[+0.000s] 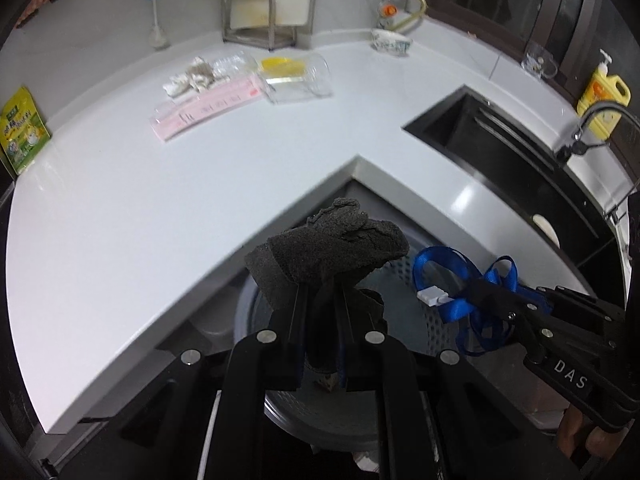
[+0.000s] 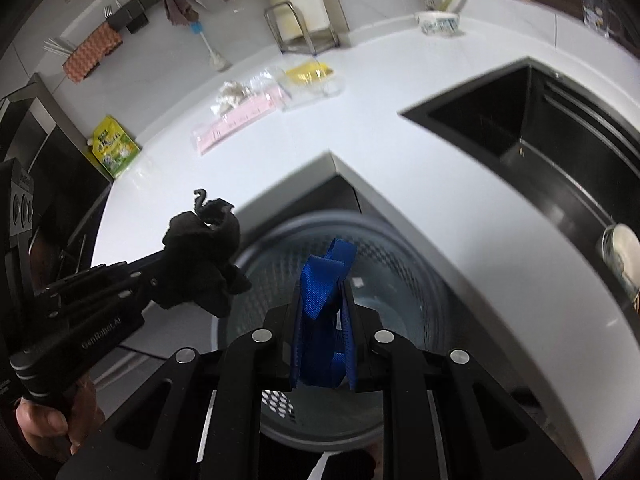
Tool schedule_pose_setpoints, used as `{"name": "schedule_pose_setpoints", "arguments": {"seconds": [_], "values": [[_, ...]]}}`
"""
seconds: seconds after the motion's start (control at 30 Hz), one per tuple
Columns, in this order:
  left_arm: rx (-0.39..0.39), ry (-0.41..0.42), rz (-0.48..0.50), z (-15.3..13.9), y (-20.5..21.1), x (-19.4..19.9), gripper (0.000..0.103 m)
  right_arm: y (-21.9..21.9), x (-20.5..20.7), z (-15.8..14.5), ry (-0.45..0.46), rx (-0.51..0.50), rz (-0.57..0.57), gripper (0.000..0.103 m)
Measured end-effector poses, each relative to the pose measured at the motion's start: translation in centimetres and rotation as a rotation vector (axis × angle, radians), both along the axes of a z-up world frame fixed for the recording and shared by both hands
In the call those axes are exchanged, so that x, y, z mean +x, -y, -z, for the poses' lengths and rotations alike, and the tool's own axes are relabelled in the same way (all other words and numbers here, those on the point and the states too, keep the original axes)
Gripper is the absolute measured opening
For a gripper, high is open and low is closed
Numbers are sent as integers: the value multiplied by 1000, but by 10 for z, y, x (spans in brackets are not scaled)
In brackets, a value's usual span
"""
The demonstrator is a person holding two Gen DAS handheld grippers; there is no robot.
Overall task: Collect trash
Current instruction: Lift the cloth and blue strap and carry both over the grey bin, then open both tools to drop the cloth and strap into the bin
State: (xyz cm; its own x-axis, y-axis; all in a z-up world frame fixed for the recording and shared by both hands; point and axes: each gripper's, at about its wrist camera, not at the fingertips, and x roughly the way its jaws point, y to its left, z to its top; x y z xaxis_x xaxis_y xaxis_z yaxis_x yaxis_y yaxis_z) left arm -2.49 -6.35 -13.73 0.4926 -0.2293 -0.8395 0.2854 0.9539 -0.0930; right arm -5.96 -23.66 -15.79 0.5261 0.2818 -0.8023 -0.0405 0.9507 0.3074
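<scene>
My left gripper is shut on a crumpled piece of dark grey foam, held above a grey perforated trash bin that stands below the counter's inner corner. My right gripper is shut on a bunched blue strap, also over the bin. Each view shows the other gripper too: the right gripper with the strap, and the left gripper with the foam. Far back on the white counter lie a pink paper strip, crumpled tissue and a clear plastic container.
A black sink is set into the counter on the right, with a yellow soap bottle behind it. A green pouch leans at the far left. A bowl and a metal rack stand by the back wall.
</scene>
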Motion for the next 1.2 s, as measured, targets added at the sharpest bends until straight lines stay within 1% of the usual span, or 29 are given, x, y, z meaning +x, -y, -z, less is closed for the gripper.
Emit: {"name": "schedule_pose_setpoints", "arguments": {"seconds": [0.2,0.33,0.53,0.57,0.6,0.63,0.67,0.7,0.73,0.77,0.83,0.9,1.2], "values": [[22,-56,29,29,13,-7,12,6,-6,29,-55,17,-2,16],[36,-80,23,41,16,-6,12,8,-7,45,-82,20,-10,16],[58,-94,1,49,12,-6,13,7,-5,51,-87,21,-25,17],[59,-98,-5,51,11,-6,13,6,-5,51,-86,18,-28,19],[58,-106,-13,52,9,-6,15,6,-5,50,-84,16,-29,27],[53,-111,-21,53,7,-7,15,6,-4,50,-79,14,-28,32],[51,-112,-25,53,6,-7,15,6,-4,49,-74,12,-25,43],[54,-109,-28,53,6,-8,19,8,-6,48,-63,10,-19,48],[58,-105,-31,53,6,-9,27,8,-6,47,-60,10,-19,48],[62,-99,-35,52,6,-10,31,9,-6,47,-61,10,-20,48],[60,-91,-41,51,5,-11,45,10,-7,48,-64,10,-20,48],[63,-79,-46,48,5,-13,48,12,-8,47,-64,12,-21,48],[66,-67,-51,40,8,-13,51,19,-12,40,-56,16,-16,48]]}}
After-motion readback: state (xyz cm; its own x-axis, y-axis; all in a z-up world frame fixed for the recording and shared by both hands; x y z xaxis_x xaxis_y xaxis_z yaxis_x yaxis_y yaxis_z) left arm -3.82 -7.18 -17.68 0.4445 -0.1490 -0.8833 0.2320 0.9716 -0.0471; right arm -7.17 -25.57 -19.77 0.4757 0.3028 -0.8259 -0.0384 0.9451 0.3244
